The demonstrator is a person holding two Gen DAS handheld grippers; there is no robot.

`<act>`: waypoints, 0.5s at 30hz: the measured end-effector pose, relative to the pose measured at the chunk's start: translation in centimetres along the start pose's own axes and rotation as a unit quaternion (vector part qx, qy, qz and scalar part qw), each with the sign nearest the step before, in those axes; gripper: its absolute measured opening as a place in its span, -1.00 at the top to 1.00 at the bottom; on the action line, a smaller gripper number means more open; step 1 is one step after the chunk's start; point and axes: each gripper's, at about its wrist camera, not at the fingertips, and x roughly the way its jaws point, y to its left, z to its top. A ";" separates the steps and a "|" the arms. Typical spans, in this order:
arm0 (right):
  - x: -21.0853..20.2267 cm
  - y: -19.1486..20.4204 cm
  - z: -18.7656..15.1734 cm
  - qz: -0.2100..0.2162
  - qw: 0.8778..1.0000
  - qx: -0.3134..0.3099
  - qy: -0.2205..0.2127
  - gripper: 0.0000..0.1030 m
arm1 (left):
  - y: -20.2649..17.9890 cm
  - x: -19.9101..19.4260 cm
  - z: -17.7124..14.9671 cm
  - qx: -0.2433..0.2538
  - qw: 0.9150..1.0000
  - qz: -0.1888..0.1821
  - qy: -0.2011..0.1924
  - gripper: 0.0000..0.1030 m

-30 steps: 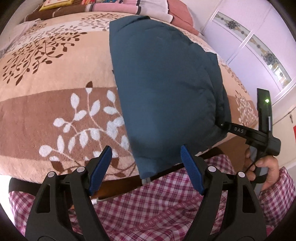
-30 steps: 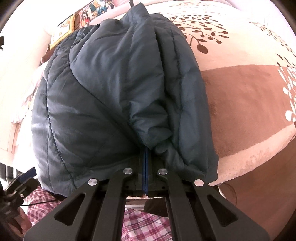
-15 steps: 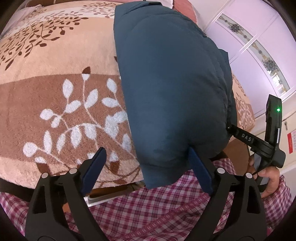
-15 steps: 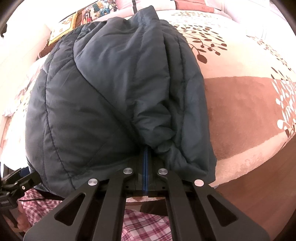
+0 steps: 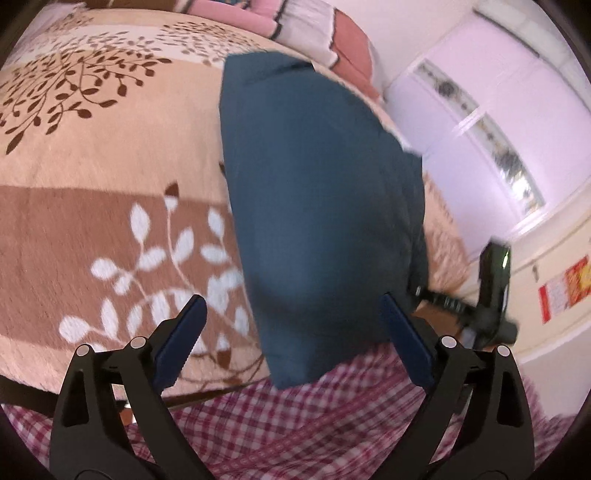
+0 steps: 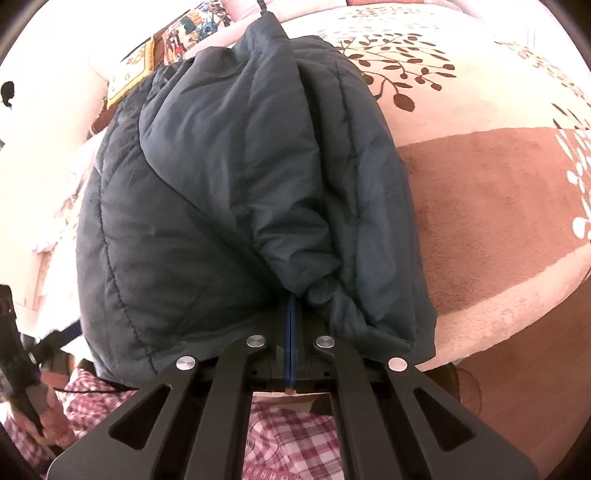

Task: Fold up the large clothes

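A dark teal padded jacket (image 5: 317, 206) lies folded lengthwise on the bed, its near end hanging over the front edge. My left gripper (image 5: 291, 325) is open, its blue pads either side of the jacket's near corner, holding nothing. My right gripper (image 6: 291, 314) is shut on the bunched near edge of the jacket (image 6: 236, 192). The right gripper also shows in the left wrist view (image 5: 491, 310), at the jacket's right side.
The bed carries a beige and brown leaf-patterned blanket (image 5: 96, 206). Pink pillows (image 5: 325, 33) and a picture book (image 6: 177, 40) lie at the far end. A red checked shirt (image 5: 295, 424) is below the grippers. White wardrobe doors (image 5: 491, 122) stand to the right.
My left gripper has drawn closer to the jacket's near corner and swung a little, still open. My right gripper stays shut on the jacket edge and has lifted slightly.
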 end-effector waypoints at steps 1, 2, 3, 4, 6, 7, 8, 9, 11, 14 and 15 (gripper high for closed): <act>-0.1 -0.2 0.1 0.005 1.000 0.003 0.002 1.00 | 0.3 0.0 0.5 -0.014 1.000 -0.008 -0.002 -0.83; -0.4 -0.4 0.3 0.015 1.000 0.008 0.005 0.99 | 0.5 0.2 0.9 -0.028 0.999 -0.015 -0.002 -0.83; -0.7 -0.7 0.4 0.021 1.000 0.010 0.008 0.99 | 0.8 0.7 1.6 -0.044 0.999 -0.024 0.000 -0.83; -1.0 -0.8 0.6 0.026 1.000 0.011 0.009 0.99 | 0.6 1.3 1.8 -0.052 0.998 -0.028 0.002 -0.83; -2.1 -1.1 0.9 0.035 0.999 0.009 0.006 0.99 | 0.3 2.7 2.6 -0.054 0.998 -0.030 0.006 -0.83; -2.7 -1.1 1.2 0.038 0.999 0.008 0.003 0.96 | 0.1 3.4 2.9 -0.049 0.998 -0.024 0.009 -0.83; -3.5 -1.3 1.4 0.038 0.999 0.007 -0.004 0.96 | -0.1 3.9 3.1 -0.047 0.999 -0.023 0.012 -0.83; -4.5 -1.6 1.7 0.042 0.999 0.007 -0.014 0.92 | -0.1 4.6 3.3 -0.045 0.999 -0.024 0.019 -0.83; -6.2 -2.0 2.3 0.045 0.998 0.008 -0.038 0.55 | -0.4 5.4 3.4 -0.042 0.998 -0.027 0.031 -0.83; -8.5 -2.7 4.0 0.024 0.995 0.017 -0.095 -0.59 | -0.6 6.3 3.3 -0.033 0.998 -0.029 0.039 -0.83; -8.9 -3.0 4.6 0.024 0.993 0.016 -0.113 -0.59 | -0.7 6.5 3.3 -0.030 0.998 -0.029 0.038 -0.83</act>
